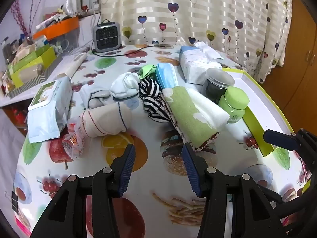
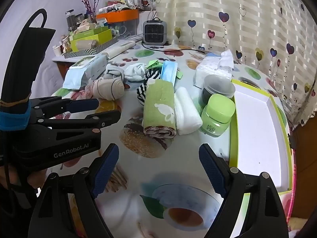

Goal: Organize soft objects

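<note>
Hovering above the tablecloth [image 1: 156, 180], our left gripper [image 1: 158, 152] has its blue-padded jaws apart with nothing between them; the rolled green towel [image 1: 190, 117] lies just ahead of its right-hand finger, and the beige rolled cloth [image 1: 107, 121] sits ahead to the left. Our right gripper [image 2: 159, 158] stands spread wide and empty, with the same green towel [image 2: 159, 109] and a white rolled towel [image 2: 186, 113] further ahead, side by side and touching. We see the green towel rolled tight, with a white animal shape on it and a brown patterned edge showing at the near end. Behind it lie a black-and-white striped cloth [image 1: 152, 95], bundled pale socks [image 1: 124, 85] and a blue stack of face masks [image 1: 166, 75]. A green-lidded jar [image 2: 218, 113] and a dark jar [image 2: 216, 89] stand against the white tray with a lime rim [image 2: 255, 130] at the right. Farther back are a tissue pack [image 2: 212, 69], a wet-wipes pack [image 1: 49, 107] and a small grey heater [image 1: 107, 35]. Our table wears a fruit-and-food print, and a striped curtain with hearts [image 1: 198, 10] hangs behind
</note>
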Available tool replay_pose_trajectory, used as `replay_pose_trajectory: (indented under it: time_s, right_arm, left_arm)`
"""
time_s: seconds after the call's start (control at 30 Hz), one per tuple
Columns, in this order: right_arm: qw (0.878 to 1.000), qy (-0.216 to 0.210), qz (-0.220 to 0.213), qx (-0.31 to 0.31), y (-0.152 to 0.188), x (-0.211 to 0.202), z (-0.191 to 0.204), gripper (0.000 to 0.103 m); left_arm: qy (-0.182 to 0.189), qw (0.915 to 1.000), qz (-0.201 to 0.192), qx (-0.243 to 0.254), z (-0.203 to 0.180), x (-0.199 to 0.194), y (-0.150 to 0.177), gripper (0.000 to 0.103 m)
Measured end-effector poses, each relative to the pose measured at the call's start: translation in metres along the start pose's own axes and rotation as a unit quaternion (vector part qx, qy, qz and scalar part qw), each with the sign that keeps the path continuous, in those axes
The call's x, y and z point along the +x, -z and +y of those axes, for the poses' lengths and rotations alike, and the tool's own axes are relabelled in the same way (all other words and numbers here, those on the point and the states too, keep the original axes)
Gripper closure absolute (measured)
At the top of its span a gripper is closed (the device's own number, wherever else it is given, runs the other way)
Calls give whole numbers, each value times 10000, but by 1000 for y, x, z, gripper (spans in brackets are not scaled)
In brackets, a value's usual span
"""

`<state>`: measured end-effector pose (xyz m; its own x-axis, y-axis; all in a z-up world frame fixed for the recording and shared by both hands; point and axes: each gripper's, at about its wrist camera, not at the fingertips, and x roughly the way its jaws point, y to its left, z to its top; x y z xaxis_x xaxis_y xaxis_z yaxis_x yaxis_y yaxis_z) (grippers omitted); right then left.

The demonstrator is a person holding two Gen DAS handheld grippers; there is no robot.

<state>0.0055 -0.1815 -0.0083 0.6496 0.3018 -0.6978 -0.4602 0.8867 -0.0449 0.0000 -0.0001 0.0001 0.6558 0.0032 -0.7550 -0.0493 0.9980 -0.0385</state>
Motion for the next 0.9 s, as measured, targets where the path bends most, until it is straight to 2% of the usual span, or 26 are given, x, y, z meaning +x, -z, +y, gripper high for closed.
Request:
replay_pose_trajectory:
  time_s: [0.2, 0.23, 0.9]
  right_arm:
    - [10000, 57, 13, -39, 0, -1, 1, 20]
    - [10000, 56, 14, -33, 0, -1, 1, 20]
    - [10000, 59, -28, -15, -3, -6, 0, 20]
  left_arm:
    - [127, 9999, 27, -58, 6, 2, -2, 54]
    - [13, 10000, -18, 14, 0, 0, 0, 54]
    - [119, 9999, -83, -89, 6, -5, 3, 55]
